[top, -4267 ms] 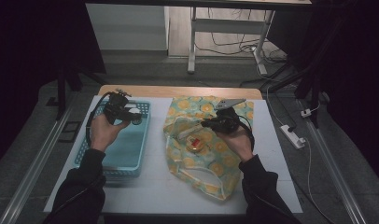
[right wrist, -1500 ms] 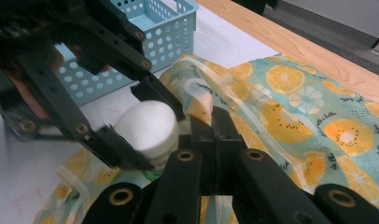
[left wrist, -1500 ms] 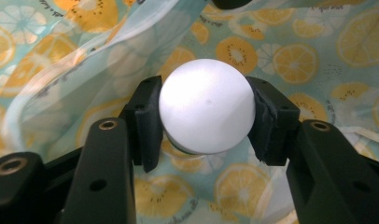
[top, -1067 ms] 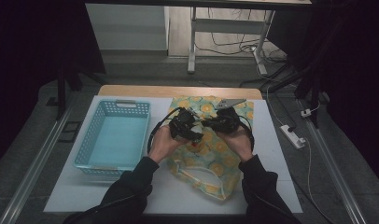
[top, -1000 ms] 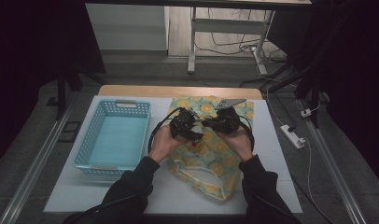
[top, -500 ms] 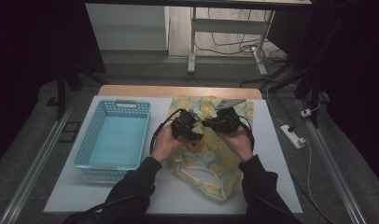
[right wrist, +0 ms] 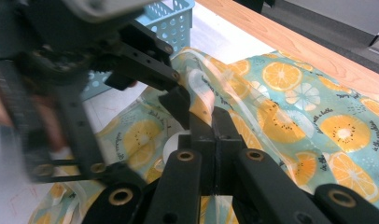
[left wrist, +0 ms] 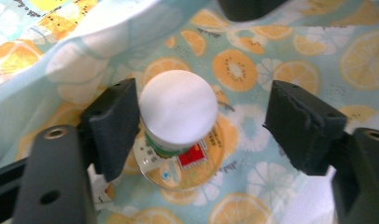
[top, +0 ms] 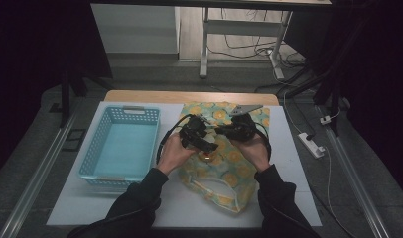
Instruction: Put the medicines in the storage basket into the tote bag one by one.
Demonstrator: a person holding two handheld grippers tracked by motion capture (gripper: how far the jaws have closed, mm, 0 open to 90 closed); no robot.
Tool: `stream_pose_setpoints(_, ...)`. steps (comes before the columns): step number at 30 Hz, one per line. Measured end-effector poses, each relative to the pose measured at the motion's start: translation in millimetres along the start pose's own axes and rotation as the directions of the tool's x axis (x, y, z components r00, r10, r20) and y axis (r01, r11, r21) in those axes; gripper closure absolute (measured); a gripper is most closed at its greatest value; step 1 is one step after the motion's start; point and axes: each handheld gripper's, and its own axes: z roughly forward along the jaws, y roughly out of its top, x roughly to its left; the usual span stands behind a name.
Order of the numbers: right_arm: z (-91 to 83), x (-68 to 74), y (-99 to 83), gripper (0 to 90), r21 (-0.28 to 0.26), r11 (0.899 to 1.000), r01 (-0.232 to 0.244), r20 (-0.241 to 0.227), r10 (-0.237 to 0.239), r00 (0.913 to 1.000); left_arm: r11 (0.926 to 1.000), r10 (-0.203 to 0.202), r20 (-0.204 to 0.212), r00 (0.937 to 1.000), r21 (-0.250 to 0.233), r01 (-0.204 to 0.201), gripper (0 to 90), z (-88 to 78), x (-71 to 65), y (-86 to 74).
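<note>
Opening around the white-capped bottle point(left wrist: 178, 116), left gripper point(left wrist: 197, 116) no longer clamps it; right gripper point(right wrist: 211, 119) pinches the fruit-print bag point(right wrist: 290, 93).

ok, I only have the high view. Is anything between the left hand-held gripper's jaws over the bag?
Observer: Yes, a white-capped bottle lying inside the bag. The left hand-held gripper has just been opening, with the bottle between its jaws.
Operator: Gripped?
Observer: No. One pad sits right at the cap and the other is well clear.
Operator: And the right one?
Observer: The right hand-held gripper is shut on the bag's edge and holds the mouth up.
</note>
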Motion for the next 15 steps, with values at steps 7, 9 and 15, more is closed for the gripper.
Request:
stream_pose_setpoints(7,-0.6,1.7,1.2,90.0,-0.001,1.000,0.006,-0.004,-0.006,1.0000,0.9998,0.012,0.003,0.9999,-0.016,-0.012,17.8,-11.7,-5.5,-8.7)
stream_pose_setpoints(9,-0.2,2.1,1.2,90.0,0.000,1.000,0.006,-0.004,-0.006,1.0000,0.9995,0.009,0.006,0.9999,-0.029,-0.009,15.5,-15.6,-6.1,-10.9)
stream_pose_setpoints(15,1.2,1.2,0.1,90.0,0.005,1.000,0.002,-0.004,-0.002,1.0000,0.9984,0.010,0.037,0.9993,-0.056,-0.008,5.5,-23.6,-7.8,-17.9)
